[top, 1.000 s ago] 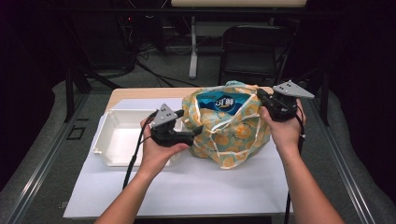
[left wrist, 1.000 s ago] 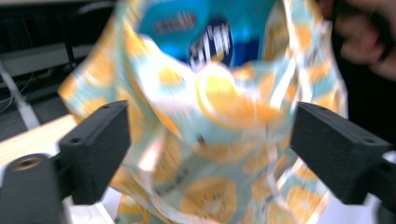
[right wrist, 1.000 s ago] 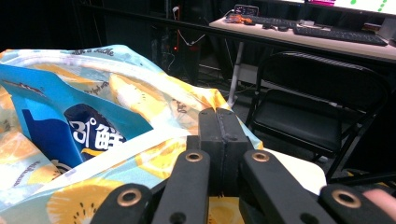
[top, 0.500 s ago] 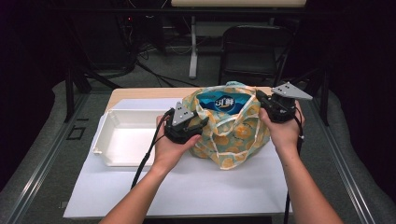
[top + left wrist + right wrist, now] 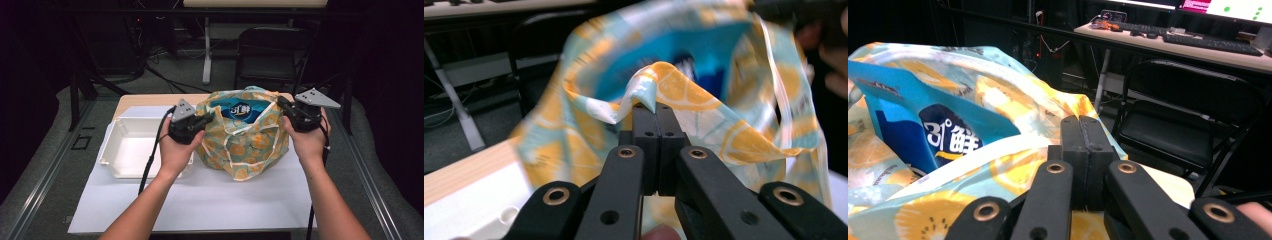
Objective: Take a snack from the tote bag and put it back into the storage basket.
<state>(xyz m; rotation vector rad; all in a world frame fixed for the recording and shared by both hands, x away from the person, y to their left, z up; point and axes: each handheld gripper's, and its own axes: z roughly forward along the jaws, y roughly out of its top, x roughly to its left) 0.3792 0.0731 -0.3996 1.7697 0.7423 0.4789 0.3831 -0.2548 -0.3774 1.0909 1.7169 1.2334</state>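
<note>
A plastic bag [image 5: 245, 135] printed with orange slices stands on the white mat, and a blue packet [image 5: 240, 110] shows through its open mouth. My left gripper [image 5: 212, 117] is at the bag's left rim. Its jaws have just been closing and now pinch a fold of the bag [image 5: 684, 95] between the tips of the left gripper [image 5: 650, 107]. My right gripper [image 5: 282, 105] holds the right rim. In the right gripper view the right gripper [image 5: 1082, 122] is shut on the bag's edge [image 5: 1013, 100], with the blue packet [image 5: 923, 125] behind it.
A white rectangular tray [image 5: 125, 150] lies left of the bag, under my left wrist. The white mat [image 5: 200, 200] covers most of the wooden table [image 5: 150, 100]. A black folding chair [image 5: 270, 55] stands beyond the far edge.
My left gripper moved right from beside the tray to the bag's left rim and shut on a fold of it. The right gripper kept still on the right rim.
</note>
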